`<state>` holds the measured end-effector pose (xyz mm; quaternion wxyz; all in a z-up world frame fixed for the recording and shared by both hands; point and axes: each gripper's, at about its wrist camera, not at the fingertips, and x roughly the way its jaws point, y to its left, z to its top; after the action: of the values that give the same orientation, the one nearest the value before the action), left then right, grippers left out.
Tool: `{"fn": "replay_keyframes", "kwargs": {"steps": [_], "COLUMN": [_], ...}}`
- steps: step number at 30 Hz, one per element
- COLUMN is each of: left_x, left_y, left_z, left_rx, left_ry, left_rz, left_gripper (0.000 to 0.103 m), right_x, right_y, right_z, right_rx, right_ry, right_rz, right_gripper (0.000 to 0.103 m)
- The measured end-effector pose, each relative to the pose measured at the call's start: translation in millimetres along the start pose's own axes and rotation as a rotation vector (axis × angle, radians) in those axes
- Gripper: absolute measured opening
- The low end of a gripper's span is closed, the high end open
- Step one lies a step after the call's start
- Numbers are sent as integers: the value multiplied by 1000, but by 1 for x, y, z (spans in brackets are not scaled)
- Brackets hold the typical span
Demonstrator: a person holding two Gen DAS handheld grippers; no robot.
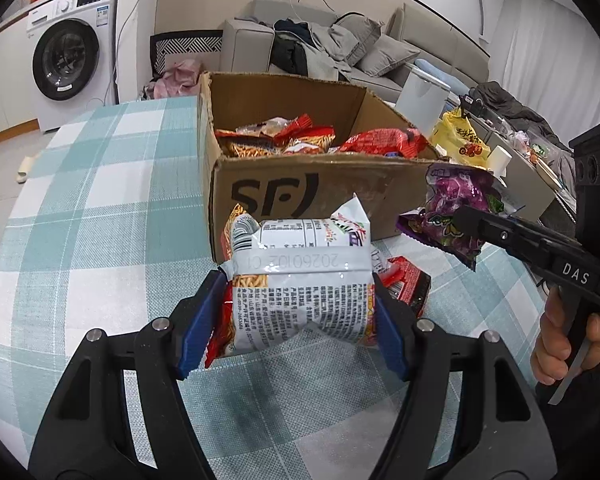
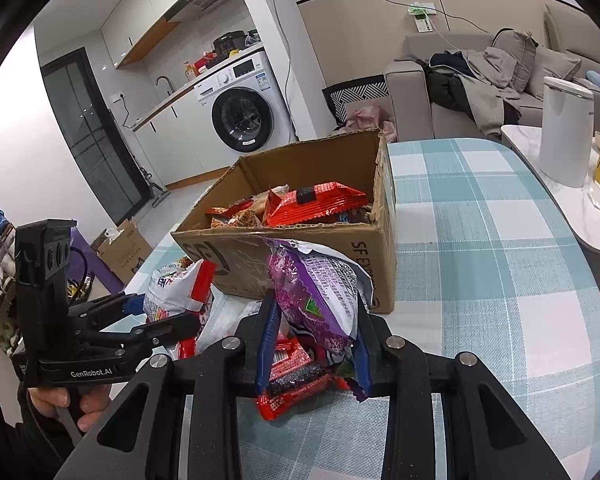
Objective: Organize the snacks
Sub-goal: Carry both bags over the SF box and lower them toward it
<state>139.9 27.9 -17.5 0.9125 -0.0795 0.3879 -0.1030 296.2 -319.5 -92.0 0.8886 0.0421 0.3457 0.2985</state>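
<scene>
My left gripper [image 1: 296, 280] is shut on a white noodle packet [image 1: 300, 300], its blue pads pressed on both sides, lifted a little above the checked tablecloth [image 1: 100, 200]. My right gripper [image 2: 316, 304] is shut on a purple snack packet [image 2: 320, 292], also held off the table. Straight ahead of both stands an open cardboard box [image 1: 300, 192] with several red and orange snack packets [image 1: 276, 140] inside. In the left wrist view the right gripper [image 1: 466, 216] holds the purple packet [image 1: 456, 196] near the box's right corner. A red packet [image 2: 296, 376] lies on the cloth under the right gripper.
A white container [image 2: 564, 132] and a yellow bag [image 1: 460, 140] stand on a side table to the right. Behind the box are a grey sofa [image 1: 340, 40] with clothes and a washing machine [image 1: 68, 60]. More loose packets [image 1: 410, 284] lie before the box.
</scene>
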Motion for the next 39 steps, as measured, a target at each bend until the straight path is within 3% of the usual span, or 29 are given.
{"fn": "replay_keyframes", "kwargs": {"steps": [22, 39], "left_x": [-44, -50], "left_y": [-15, -20], "left_z": [19, 52], "left_rx": [14, 20], "left_ry": [-98, -138], "left_rz": [21, 18], "left_gripper": [67, 68], "right_x": [-27, -37], "right_y": [15, 39], "right_z": [10, 36], "right_rx": [9, -40], "right_ry": [-64, -115], "right_rz": [30, 20], "right_gripper": [33, 33]}}
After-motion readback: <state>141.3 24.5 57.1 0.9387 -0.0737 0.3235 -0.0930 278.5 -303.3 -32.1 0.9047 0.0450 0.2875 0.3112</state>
